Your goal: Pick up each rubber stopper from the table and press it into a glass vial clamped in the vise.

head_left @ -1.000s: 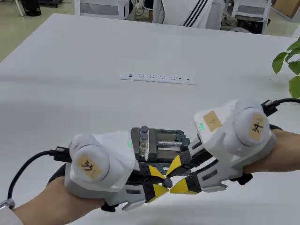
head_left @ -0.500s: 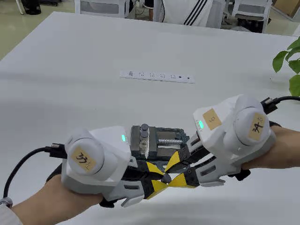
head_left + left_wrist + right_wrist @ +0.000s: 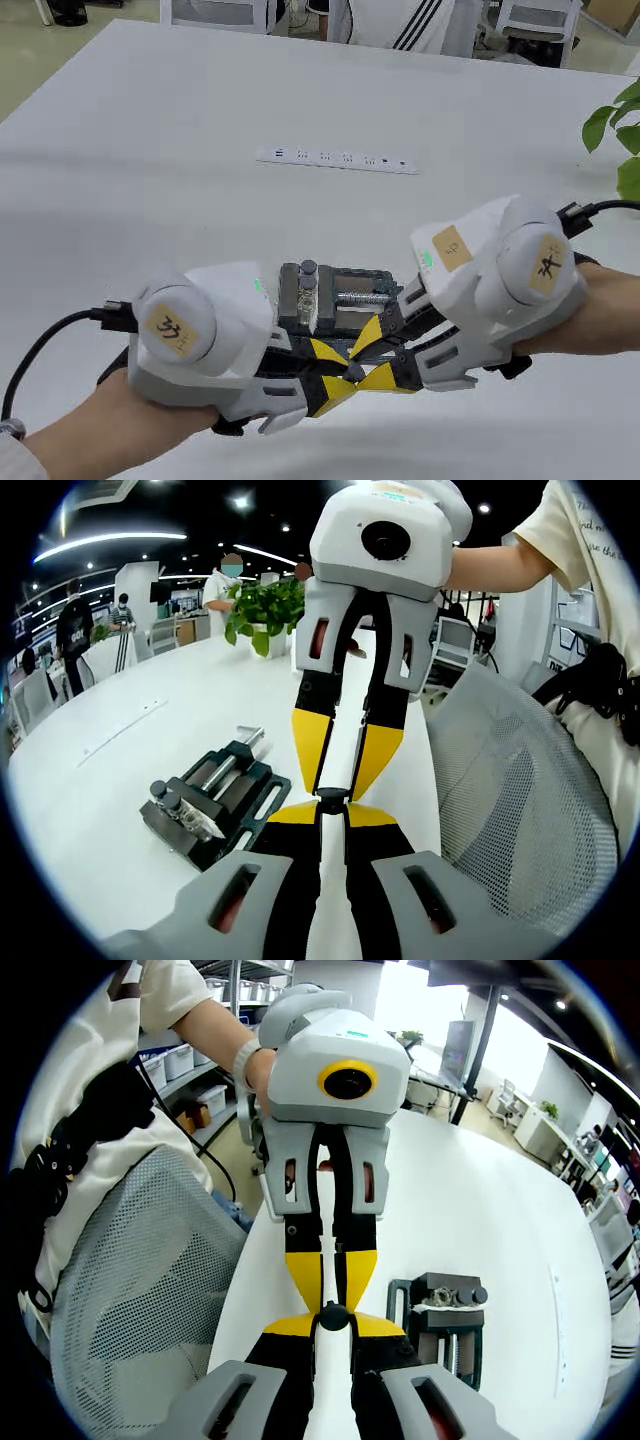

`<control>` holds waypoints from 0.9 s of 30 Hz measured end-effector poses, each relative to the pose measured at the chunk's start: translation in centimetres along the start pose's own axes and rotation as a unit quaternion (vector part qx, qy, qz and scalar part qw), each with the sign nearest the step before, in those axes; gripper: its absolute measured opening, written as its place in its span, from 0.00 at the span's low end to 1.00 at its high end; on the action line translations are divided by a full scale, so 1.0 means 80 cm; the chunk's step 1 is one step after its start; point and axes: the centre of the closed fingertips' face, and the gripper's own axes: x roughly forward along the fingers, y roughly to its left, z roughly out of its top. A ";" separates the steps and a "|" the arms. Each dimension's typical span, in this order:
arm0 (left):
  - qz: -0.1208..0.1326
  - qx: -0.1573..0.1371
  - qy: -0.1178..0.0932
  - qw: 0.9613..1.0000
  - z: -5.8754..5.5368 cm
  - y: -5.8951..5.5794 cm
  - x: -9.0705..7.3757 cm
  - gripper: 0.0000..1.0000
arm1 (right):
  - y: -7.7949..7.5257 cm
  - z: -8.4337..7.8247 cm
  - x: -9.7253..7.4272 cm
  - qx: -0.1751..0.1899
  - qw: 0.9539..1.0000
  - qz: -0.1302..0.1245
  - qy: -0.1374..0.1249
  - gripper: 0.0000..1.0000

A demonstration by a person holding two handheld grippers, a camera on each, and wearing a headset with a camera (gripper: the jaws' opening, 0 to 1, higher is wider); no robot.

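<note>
Office: mesh chair [image 3: 520, 810], power strip [image 3: 335, 160]

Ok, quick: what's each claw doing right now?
Left gripper: claw closed on the rubber stopper.
Right gripper: claw closed on the same rubber stopper, tip to tip with the left; which one bears it cannot be told.

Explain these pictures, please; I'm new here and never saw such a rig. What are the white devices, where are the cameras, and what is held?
A person holds a two-jaw gripper in each hand: the left gripper and the right gripper. One picture comes from a headset camera looking down; the other two from cameras riding on the grippers. On the white table stands a vise clamping a glass vial; a power strip lies beyond. The tips meet around a small dark stopper; which gripper grips it, I cannot tell.
</note>
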 end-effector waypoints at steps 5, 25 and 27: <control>-0.002 0.014 0.001 1.000 0.000 -0.001 0.001 0.04 | 0.002 -0.001 -0.002 0.009 1.000 0.006 0.003 0.08; -0.002 0.044 0.007 0.999 -0.001 0.000 -0.004 0.04 | 0.004 0.006 -0.001 0.009 1.000 0.025 0.007 0.08; -0.001 0.045 0.007 0.999 -0.001 0.000 -0.004 0.04 | 0.004 0.006 -0.001 0.009 1.000 0.026 0.008 0.07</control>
